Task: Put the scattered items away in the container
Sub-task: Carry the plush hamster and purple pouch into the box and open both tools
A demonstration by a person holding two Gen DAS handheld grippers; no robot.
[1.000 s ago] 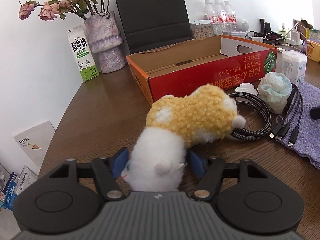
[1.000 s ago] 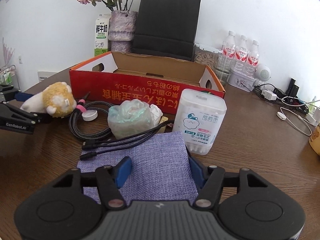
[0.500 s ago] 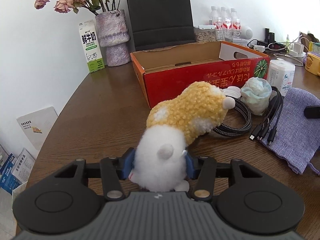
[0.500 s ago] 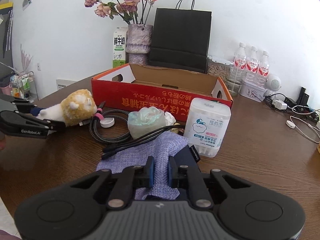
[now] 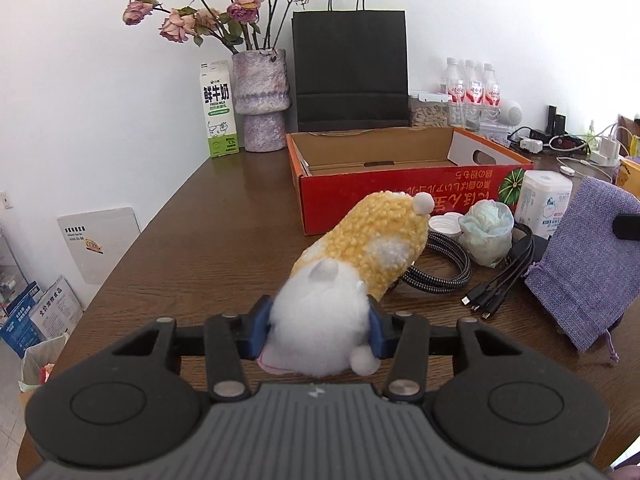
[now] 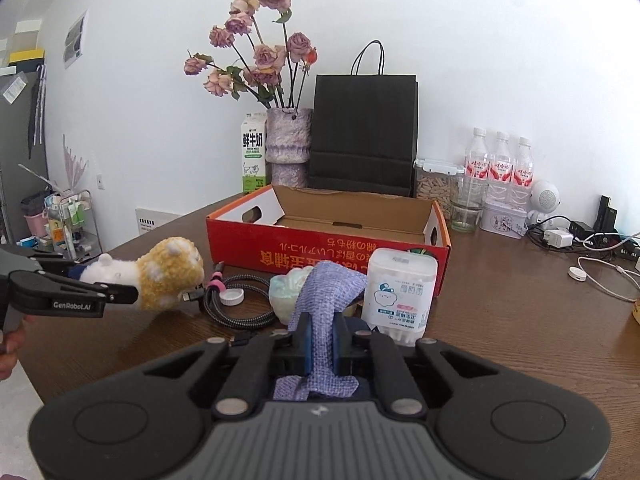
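My left gripper (image 5: 318,330) is shut on a yellow and white plush toy (image 5: 360,252) and holds it above the table, left of the red cardboard box (image 5: 400,196). The toy also shows in the right wrist view (image 6: 160,276). My right gripper (image 6: 322,340) is shut on a purple cloth pouch (image 6: 326,300) and lifts it; the pouch hangs at the right of the left wrist view (image 5: 588,264). The box (image 6: 328,252) stands open and empty behind the items.
On the table lie a coiled braided cable (image 5: 440,268), a black cable bundle (image 5: 496,284), a white cap (image 6: 232,298), a crumpled wrapper (image 5: 486,236) and a cotton swab tub (image 6: 400,292). Behind stand a milk carton (image 5: 218,110), vase (image 5: 262,100), black bag (image 5: 352,72) and bottles (image 6: 500,164).
Both grippers closed: the left on the plush toy, the right on the purple pouch. Both have risen, lifting their items off the table.
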